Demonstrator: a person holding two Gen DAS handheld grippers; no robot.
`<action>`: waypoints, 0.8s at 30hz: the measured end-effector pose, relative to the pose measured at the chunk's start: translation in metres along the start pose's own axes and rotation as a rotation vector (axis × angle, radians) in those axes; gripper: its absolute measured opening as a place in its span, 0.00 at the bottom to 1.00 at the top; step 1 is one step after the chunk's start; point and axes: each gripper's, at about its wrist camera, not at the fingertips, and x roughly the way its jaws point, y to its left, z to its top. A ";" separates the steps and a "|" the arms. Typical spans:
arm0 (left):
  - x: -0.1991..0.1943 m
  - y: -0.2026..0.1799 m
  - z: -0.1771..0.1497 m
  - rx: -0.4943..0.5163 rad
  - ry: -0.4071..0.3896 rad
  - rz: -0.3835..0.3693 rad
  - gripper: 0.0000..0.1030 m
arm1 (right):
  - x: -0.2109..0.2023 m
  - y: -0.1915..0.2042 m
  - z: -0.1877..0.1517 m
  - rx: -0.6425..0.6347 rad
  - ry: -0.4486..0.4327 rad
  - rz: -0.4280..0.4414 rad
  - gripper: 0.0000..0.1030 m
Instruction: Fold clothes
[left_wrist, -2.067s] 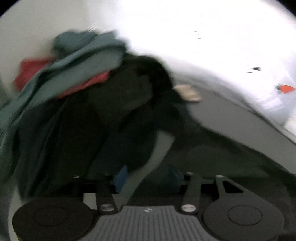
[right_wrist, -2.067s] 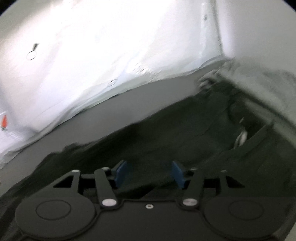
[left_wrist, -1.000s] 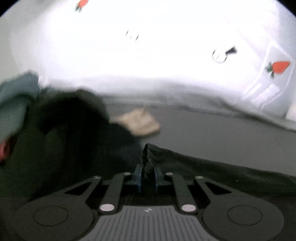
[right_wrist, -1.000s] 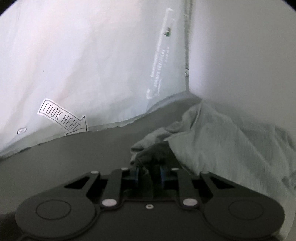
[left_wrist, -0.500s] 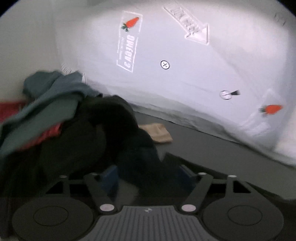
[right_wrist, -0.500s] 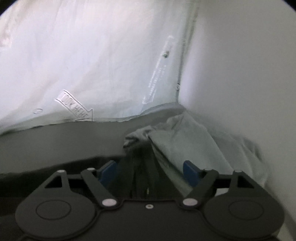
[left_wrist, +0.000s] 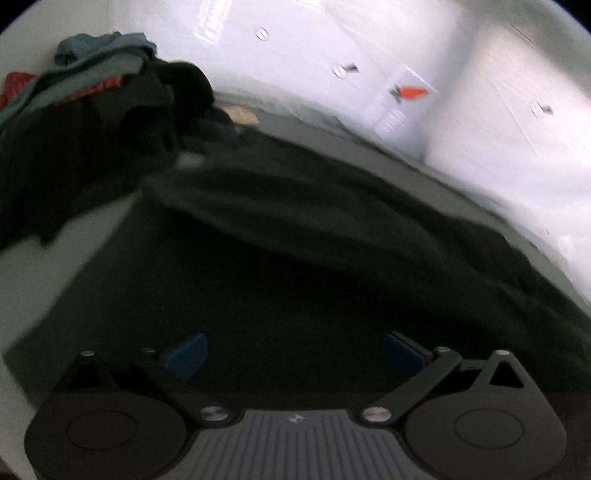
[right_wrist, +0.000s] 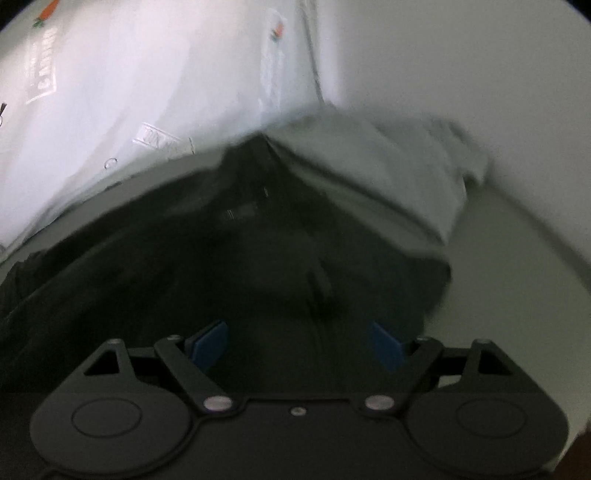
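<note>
Both of your grippers hang over the same dark garment (left_wrist: 314, 258), and both frames are smeared, so its folds and edges are hard to read. Your left gripper (left_wrist: 293, 352) has its jaws wide apart with nothing between them; the cloth spreads flat on the grey table (left_wrist: 55, 266) below and runs out of view at the right. A heap of clothes (left_wrist: 92, 99) sits at the far left, cut off by the frame edge. Your right gripper (right_wrist: 297, 345) is likewise spread apart and empty above the garment (right_wrist: 258, 258), whose far end meets a pale grey cloth (right_wrist: 388, 166) by the wall. White printed sheeting (right_wrist: 129, 92) hangs behind.
</note>
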 end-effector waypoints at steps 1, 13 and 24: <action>-0.002 -0.004 -0.008 -0.005 0.010 -0.004 0.98 | 0.000 -0.009 -0.005 0.041 0.017 0.009 0.83; -0.018 -0.046 -0.092 -0.098 0.121 -0.027 0.98 | 0.033 -0.069 -0.023 0.332 0.150 0.309 0.81; -0.027 -0.043 -0.113 -0.212 0.128 0.016 0.98 | 0.040 -0.111 -0.015 0.499 0.140 0.353 0.50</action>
